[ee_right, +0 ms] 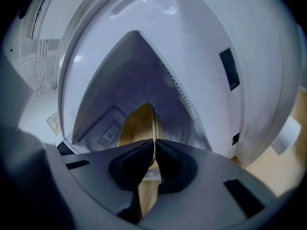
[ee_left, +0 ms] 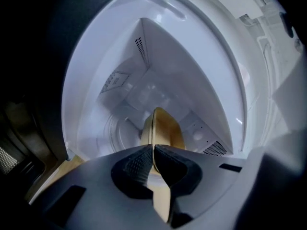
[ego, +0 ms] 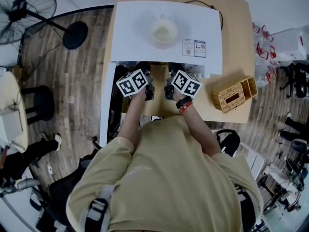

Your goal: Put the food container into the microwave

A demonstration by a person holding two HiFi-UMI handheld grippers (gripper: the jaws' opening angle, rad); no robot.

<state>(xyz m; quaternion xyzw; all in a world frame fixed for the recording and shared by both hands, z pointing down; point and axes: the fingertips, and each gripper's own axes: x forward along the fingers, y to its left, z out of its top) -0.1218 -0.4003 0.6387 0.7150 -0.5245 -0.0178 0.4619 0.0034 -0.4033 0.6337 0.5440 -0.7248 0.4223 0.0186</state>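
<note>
**A:** Head view first: where is everything?

**B:** A white microwave (ego: 145,28) sits on a wooden table (ego: 236,42) with a pale bowl (ego: 164,31) on its top. A wicker basket (ego: 234,94) stands on the table off to its right. The person (ego: 164,178) leans over the table with both arms reaching to the microwave's front.

**A:** And the left gripper (ee_left: 153,150)?

**B:** In the left gripper view its dark pads are pressed onto a thin edge of the yellowish food container (ee_left: 165,128). Only that edge lies between them.

**A:** The right gripper (ee_right: 153,147)?

**B:** It is much the same. The right gripper view shows its pads pinching another edge of the container (ee_right: 139,126), with no gap beyond the edge itself.

**A:** So where is the container?

**B:** It is held between the two grippers at the microwave's opening. Its far end reaches into the white cavity (ee_left: 192,80), above the floor. I cannot tell whether it rests on that floor or hangs just over it.
</note>
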